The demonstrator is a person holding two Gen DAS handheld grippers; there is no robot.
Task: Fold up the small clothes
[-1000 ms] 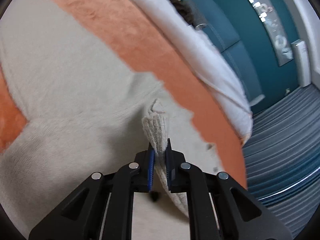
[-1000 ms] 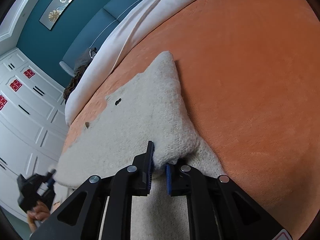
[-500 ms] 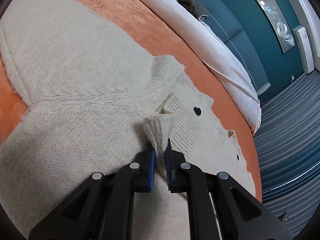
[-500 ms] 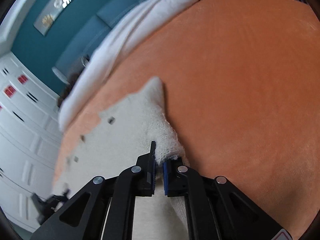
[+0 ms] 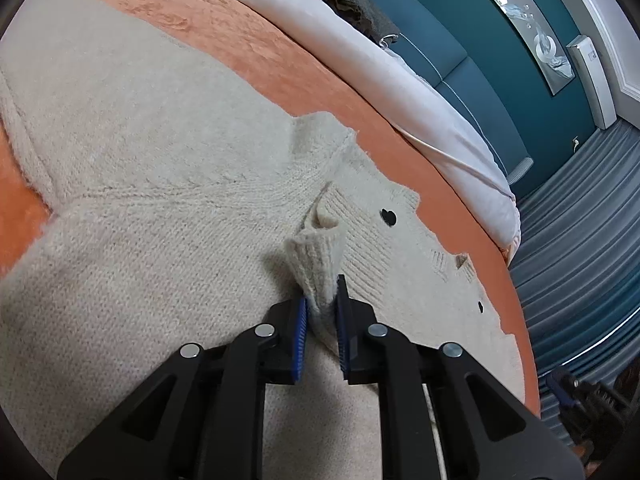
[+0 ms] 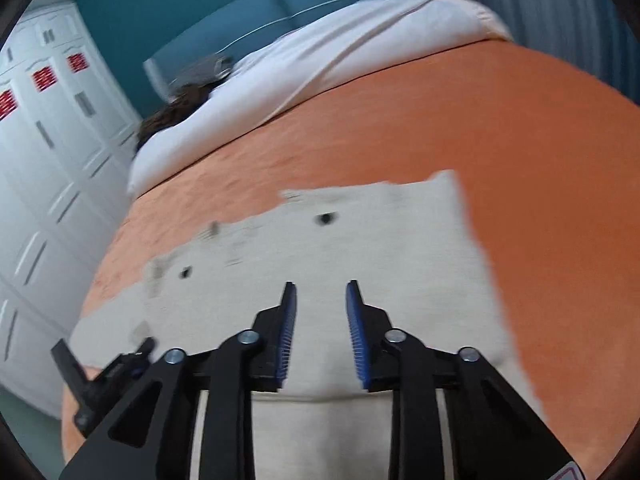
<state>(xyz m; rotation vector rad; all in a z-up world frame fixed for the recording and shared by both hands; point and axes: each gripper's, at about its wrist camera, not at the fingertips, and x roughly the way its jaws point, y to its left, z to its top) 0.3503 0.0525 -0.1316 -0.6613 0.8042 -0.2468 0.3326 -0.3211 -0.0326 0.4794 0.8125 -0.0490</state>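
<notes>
A cream knitted cardigan [image 5: 160, 184] with dark buttons [image 5: 387, 217] lies spread on an orange bedspread [image 5: 248, 40]. My left gripper [image 5: 322, 296] is shut on a ribbed cuff [image 5: 316, 256] of the cardigan, held just above the garment's body. In the right wrist view the cardigan [image 6: 392, 240] lies flat, folded edge to the right. My right gripper [image 6: 320, 292] is open and empty above it. The left gripper [image 6: 100, 376] shows at that view's lower left.
A white duvet [image 5: 384, 76] is bunched along the far side of the bed, also in the right wrist view [image 6: 320, 48]. A teal headboard [image 5: 460, 48] stands behind it. White wardrobe doors [image 6: 44, 148] stand to the left. Grey striped carpet [image 5: 580, 216] lies beyond the bed edge.
My right gripper has opened and let go of the cardigan, which now lies flat below it. My left gripper keeps its hold on the cuff and has moved over the garment's body.
</notes>
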